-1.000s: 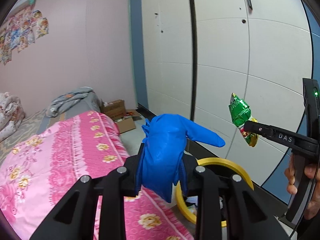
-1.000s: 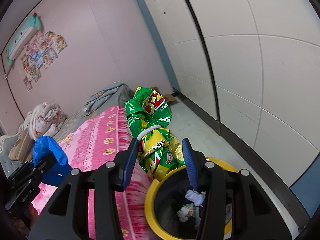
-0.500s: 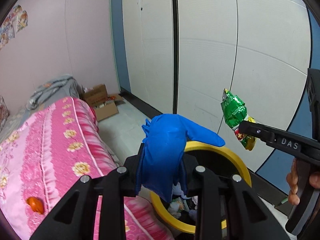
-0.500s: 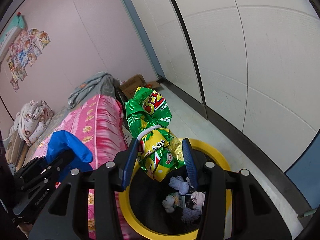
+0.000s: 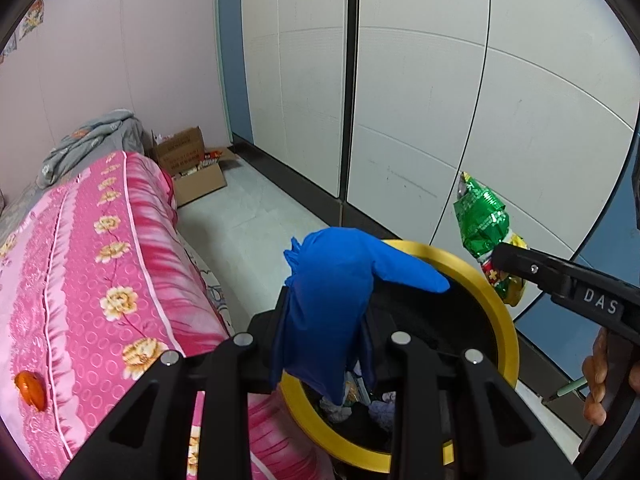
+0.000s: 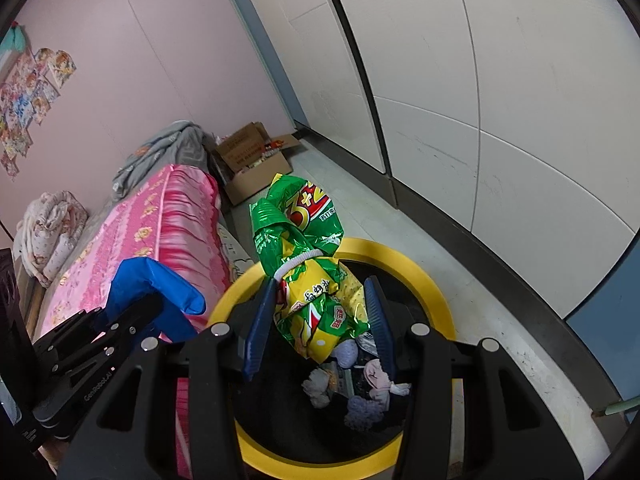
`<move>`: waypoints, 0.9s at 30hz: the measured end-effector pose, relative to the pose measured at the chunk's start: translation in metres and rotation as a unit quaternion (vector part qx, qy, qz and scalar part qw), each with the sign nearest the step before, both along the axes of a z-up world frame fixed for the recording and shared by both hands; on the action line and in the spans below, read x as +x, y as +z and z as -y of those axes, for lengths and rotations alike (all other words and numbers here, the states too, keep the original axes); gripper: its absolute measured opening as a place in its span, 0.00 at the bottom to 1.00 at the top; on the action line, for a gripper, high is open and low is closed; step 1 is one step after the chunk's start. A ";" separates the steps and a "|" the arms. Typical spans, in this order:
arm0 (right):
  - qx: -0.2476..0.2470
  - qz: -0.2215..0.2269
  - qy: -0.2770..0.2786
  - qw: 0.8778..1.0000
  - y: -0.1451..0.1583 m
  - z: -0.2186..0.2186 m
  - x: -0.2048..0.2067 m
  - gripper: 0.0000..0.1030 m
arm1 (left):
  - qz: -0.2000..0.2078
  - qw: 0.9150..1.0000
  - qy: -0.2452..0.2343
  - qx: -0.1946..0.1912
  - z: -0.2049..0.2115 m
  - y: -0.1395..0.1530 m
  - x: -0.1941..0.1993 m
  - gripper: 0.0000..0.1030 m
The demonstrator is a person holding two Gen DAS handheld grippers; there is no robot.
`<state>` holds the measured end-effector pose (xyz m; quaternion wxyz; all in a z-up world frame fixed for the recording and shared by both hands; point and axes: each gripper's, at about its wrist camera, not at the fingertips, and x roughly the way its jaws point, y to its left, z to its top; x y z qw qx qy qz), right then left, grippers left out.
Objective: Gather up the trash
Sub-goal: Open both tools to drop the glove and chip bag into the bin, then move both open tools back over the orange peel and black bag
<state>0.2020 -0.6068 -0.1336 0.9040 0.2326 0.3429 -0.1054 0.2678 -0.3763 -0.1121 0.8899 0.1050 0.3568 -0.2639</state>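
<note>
Already you have both loads over the bin (image 6: 404,258), so the carrying part looks done and the dropping is what remains. Your left gripper (image 5: 326,320) is clamped tight on the blue glove (image 5: 340,280), which hangs above the yellow rim on the side nearest the bed (image 5: 100,248). Your right gripper (image 6: 318,320) stands part-way closed with the crumpled green and yellow snack bags (image 6: 308,272) between its blue pads (image 6: 260,320); the bags bulge up above the pads and hang over the open mouth of the bin. Inside the bin you can see tissues and scraps lying on the black liner, so some trash is already collected.

Neither piece has been let go yet. Judging from this, you only need to open each gripper over the opening. One small orange thing (image 5: 30,390) lies on the pink cover near the bed's side edge; it may be trash to fetch next, though I cannot tell what it is.
</note>
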 end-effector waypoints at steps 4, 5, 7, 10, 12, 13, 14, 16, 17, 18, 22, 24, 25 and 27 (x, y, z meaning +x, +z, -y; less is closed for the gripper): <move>0.001 -0.009 -0.006 1.000 -0.008 0.000 0.005 0.42 | -0.014 1.000 -0.005 -0.009 0.001 -0.005 0.001 0.27; 0.001 -0.010 -0.006 1.000 -0.009 0.000 0.005 0.42 | -0.015 1.000 -0.006 -0.009 0.001 -0.005 0.001 0.27; 0.004 -0.008 -0.006 1.000 -0.009 -0.002 0.007 0.42 | -0.015 1.000 -0.011 -0.012 0.002 -0.004 0.000 0.27; 0.002 -0.004 -0.008 1.000 -0.006 -0.001 0.002 0.43 | -0.017 0.999 -0.018 -0.022 0.002 -0.001 -0.001 0.29; 0.002 -0.001 -0.012 1.000 -0.003 0.000 0.000 0.45 | -0.018 0.999 -0.025 -0.036 0.001 0.003 -0.003 0.36; 0.003 0.002 -0.014 1.000 -0.003 0.000 0.001 0.45 | -0.016 0.999 -0.025 -0.041 0.000 0.005 -0.004 0.38; 0.004 0.004 -0.016 1.000 -0.003 0.000 0.000 0.45 | -0.013 0.999 -0.022 -0.041 0.000 0.007 -0.006 0.43; 0.004 0.001 -0.022 1.000 -0.003 0.002 -0.001 0.50 | -0.013 0.999 -0.019 -0.045 -0.002 0.008 -0.007 0.49; 0.005 0.001 -0.025 1.000 -0.003 0.003 -0.003 0.52 | -0.014 0.999 -0.015 -0.047 -0.004 0.008 -0.007 0.53; 0.006 0.001 -0.027 1.000 -0.004 0.004 -0.004 0.53 | -0.015 0.999 -0.013 -0.049 -0.005 0.008 -0.006 0.55; 0.003 0.000 -0.035 0.999 -0.003 0.003 -0.006 0.58 | -0.012 0.998 -0.007 -0.056 -0.012 0.011 -0.006 0.65; 0.003 0.001 -0.038 0.999 -0.003 0.003 -0.007 0.59 | -0.009 0.998 -0.005 -0.058 -0.016 0.013 -0.005 0.68; 0.003 0.001 -0.038 0.999 -0.002 0.003 -0.007 0.60 | -0.007 0.998 -0.003 -0.057 -0.018 0.015 -0.006 0.69; 0.003 0.003 -0.037 0.999 0.000 0.001 -0.008 0.61 | -0.002 0.998 0.002 -0.056 -0.022 0.018 -0.006 0.75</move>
